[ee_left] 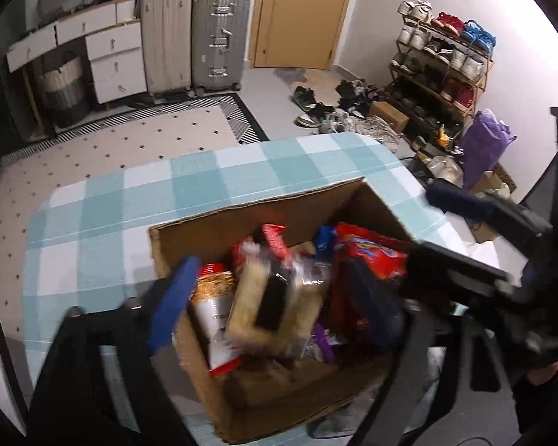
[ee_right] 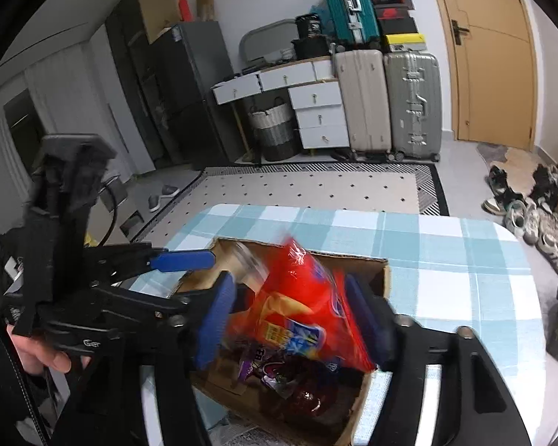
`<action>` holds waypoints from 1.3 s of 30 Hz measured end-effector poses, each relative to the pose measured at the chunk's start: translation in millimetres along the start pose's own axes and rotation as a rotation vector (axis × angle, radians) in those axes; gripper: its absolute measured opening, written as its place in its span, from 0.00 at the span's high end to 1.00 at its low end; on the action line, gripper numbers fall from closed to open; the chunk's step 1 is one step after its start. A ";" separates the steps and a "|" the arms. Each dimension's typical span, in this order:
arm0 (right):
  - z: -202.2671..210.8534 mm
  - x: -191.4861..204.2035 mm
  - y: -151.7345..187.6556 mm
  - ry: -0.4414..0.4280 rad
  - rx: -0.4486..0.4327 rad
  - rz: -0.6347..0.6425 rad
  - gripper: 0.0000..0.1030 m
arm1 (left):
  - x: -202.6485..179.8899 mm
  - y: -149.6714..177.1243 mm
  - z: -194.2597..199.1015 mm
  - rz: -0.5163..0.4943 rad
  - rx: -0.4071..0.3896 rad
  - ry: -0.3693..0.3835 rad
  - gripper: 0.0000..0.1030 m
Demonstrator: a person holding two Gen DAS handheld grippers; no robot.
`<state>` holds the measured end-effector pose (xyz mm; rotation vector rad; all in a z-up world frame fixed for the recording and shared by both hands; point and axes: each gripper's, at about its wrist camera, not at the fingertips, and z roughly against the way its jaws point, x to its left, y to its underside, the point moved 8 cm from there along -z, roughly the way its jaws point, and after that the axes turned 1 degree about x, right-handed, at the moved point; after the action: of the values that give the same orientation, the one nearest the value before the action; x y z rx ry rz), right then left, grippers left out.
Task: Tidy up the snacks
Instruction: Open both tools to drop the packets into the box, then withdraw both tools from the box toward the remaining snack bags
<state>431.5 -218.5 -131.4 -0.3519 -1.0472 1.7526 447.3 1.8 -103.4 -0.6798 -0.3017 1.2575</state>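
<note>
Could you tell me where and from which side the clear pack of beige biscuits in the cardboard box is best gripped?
I would grip the biscuit pack across its narrow width at the raised upper end, coming from above. It stands tilted above the other snacks in the cardboard box, so the top is free while its lower end looks wedged in.

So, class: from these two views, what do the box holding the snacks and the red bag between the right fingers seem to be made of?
The box looks like plain brown corrugated cardboard: matte, with ragged torn edges along its rim. The red bag appears to be thin glossy plastic film, since it crinkles and throws bright glints; whether it is foil-lined cannot be told.
</note>
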 end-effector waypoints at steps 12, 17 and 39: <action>48.0 -12.0 -4.2 0.015 -0.084 -0.026 0.11 | 10.1 8.6 37.4 0.042 -0.030 -0.041 0.16; 75.0 -3.6 -1.8 0.020 -0.104 -0.010 0.11 | 2.1 15.8 62.1 0.031 -0.054 -0.064 0.16; 180.9 22.1 34.1 0.083 -0.173 0.017 0.02 | -48.2 64.7 174.7 0.037 -0.235 -0.127 0.01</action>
<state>282.2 -290.3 -48.1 -0.5392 -1.1412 1.6524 284.7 19.2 -1.9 -0.8096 -0.5496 1.3148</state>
